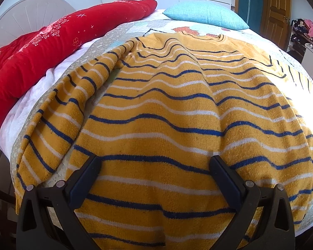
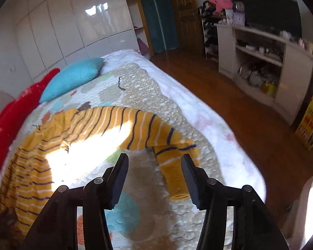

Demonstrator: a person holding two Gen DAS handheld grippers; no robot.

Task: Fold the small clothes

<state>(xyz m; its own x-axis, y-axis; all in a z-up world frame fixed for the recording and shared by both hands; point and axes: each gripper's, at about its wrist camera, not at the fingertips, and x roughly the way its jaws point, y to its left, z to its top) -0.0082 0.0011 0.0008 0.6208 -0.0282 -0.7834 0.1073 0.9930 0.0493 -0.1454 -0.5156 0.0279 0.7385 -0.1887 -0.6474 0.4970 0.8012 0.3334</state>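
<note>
Left gripper [image 1: 155,163] open over fuzzy striped sweater [image 1: 167,108].

Mustard-yellow sweater [image 1: 156,112] with navy and white stripes. Quilted bedspread [image 2: 148,87] in white, beige, teal and orange patches. Red pillow [image 1: 52,39] with white snowflakes. Plain turquoise cushion [image 1: 204,15]. Black hand-held gripper [image 1: 155,162] fingers.

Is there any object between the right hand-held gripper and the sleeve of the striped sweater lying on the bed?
Nothing visible blocks it. The right hand-held gripper is open, and the sleeve of the striped sweater lies just ahead, near its right-side finger. Only bare bedspread lies between the fingers.
</note>
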